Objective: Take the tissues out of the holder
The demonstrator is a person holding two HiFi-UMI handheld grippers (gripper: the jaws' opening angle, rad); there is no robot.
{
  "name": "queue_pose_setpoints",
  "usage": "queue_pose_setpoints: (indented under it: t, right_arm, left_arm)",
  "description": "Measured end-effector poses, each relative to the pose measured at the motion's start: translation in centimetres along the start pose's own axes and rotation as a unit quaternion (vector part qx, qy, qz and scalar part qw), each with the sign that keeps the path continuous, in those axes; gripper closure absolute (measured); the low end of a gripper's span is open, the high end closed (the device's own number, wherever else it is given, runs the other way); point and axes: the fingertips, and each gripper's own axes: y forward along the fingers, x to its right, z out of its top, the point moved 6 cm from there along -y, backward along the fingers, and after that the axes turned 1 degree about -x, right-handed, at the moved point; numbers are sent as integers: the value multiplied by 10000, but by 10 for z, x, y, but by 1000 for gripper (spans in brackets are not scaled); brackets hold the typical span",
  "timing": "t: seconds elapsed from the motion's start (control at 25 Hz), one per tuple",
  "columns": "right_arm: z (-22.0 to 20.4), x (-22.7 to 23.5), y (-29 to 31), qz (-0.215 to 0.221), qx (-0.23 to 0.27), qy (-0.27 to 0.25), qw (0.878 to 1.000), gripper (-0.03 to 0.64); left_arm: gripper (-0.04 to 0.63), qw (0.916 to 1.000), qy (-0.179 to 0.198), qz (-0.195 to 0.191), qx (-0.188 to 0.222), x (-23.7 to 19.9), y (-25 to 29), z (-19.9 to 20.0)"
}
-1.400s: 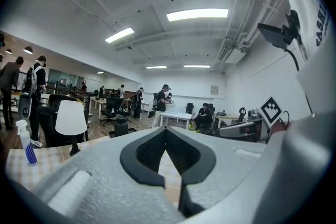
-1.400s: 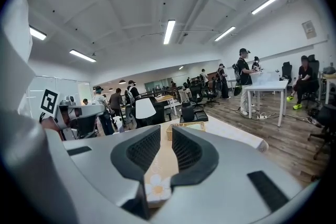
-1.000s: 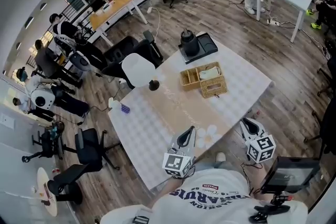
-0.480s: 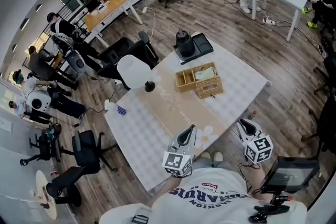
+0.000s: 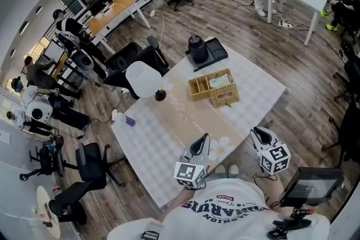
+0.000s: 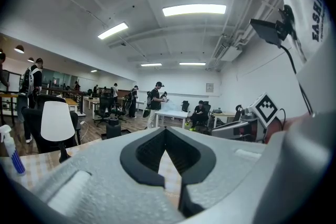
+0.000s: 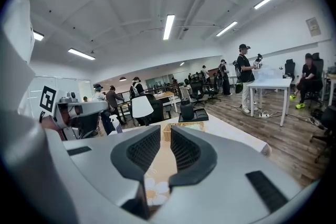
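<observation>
My left gripper (image 5: pixel 199 145) hovers over the tabletop (image 5: pixel 259 84), fingers pressed together, empty. Right gripper (image 5: pixel 259 133): fingers a crack apart, empty. Tissues (image 5: pixel 220 81) sit in the holder (image 5: pixel 226 100).

The right gripper (image 5: pixel 257 132) has edged slightly left, closer to the near right edge of the table (image 5: pixel 163 132). Both of the person's shoes (image 5: pixel 232 169) now show below that edge.

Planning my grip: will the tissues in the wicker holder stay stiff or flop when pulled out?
The tissues look like a soft white stack, so probably floppy and light. The woven holder also seems light, so it may slide or lift with them.
</observation>
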Motion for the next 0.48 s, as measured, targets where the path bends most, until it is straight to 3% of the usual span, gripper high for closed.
queue_pose_setpoints:
  t: [0.48]
  right_arm:
    - [-1, -15, 23, 167, -165, -148, 9996, 555]
  left_arm:
    - [592, 9999, -67, 122, 35, -21, -9, -5]
